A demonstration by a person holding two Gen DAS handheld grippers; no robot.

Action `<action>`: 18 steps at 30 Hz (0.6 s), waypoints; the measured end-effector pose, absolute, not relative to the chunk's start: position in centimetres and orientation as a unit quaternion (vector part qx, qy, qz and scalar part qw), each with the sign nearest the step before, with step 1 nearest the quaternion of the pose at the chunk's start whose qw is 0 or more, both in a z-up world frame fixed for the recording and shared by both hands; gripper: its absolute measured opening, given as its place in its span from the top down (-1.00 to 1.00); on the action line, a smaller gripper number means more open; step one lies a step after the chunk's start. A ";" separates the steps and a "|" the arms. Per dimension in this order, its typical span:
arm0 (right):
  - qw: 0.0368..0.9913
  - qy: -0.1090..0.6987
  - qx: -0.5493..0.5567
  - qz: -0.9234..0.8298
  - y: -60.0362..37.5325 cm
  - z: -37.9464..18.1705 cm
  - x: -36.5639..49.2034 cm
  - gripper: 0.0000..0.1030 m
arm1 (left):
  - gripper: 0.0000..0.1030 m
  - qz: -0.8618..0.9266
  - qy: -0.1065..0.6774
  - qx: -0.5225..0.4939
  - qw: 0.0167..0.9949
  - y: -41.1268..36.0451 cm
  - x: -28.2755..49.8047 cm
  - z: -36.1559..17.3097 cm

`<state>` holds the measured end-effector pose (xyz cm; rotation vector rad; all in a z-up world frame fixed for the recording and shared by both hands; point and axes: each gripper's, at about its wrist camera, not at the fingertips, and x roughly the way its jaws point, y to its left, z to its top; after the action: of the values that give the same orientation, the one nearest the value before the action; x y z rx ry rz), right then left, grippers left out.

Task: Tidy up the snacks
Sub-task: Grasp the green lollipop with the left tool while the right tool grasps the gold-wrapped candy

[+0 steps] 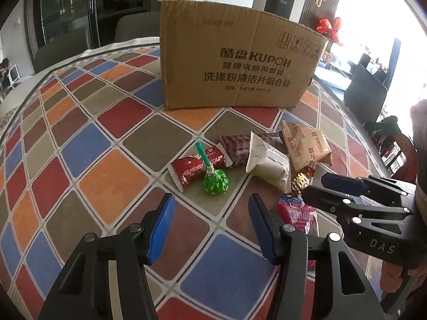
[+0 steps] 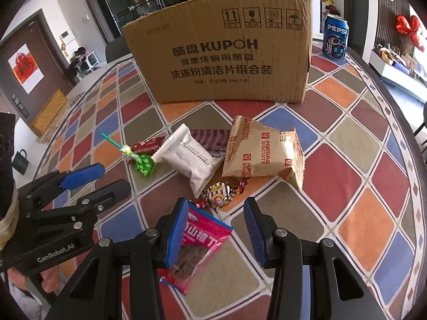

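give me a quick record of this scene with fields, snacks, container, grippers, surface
surface: checked tablecloth
container: cardboard box, upright behind the snacks
snacks: green lollipop, white packet, fortune biscuits bag, round wrapped candy, pink packet, red packet, all outside the box
left hand-held gripper: open, holding nothing, just short of the lollipop
right hand-held gripper: open, fingers either side of the pink packet
other: pepsi can to the right of the box, further back

I count seven snacks: one lollipop (image 2: 144, 166), one round candy (image 2: 220, 194) and five packets, white (image 2: 190, 160), tan (image 2: 263, 153), pink (image 2: 202, 242), red (image 1: 196, 168) and striped (image 1: 237, 148). One box (image 2: 226, 50), one can (image 2: 335, 37) and two grippers, left (image 1: 212, 229) and right (image 2: 213, 233).
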<state>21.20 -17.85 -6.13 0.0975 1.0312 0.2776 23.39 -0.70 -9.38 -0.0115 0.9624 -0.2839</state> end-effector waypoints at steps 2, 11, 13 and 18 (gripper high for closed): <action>0.858 0.493 0.051 0.132 -17.9 -6.4 21.5 0.15 | -0.06 -0.136 0.463 -0.009 0.876 -0.8 23.9 -9.7; 0.851 0.503 0.061 0.137 -17.9 -7.4 22.4 0.25 | 0.04 -0.138 0.469 -0.015 0.872 -1.3 25.4 -10.6; 0.849 0.505 0.065 0.138 -17.9 -7.6 22.5 0.25 | 0.06 -0.137 0.470 -0.015 0.872 -1.5 25.6 -10.7; 0.848 0.506 0.071 0.144 -17.9 -7.8 23.0 0.30 | 0.10 -0.139 0.469 -0.023 0.872 -1.5 26.3 -10.8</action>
<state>22.96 -17.93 -7.81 0.1505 1.0663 0.3038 26.27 -1.51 -10.81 -0.0471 0.9812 -0.2915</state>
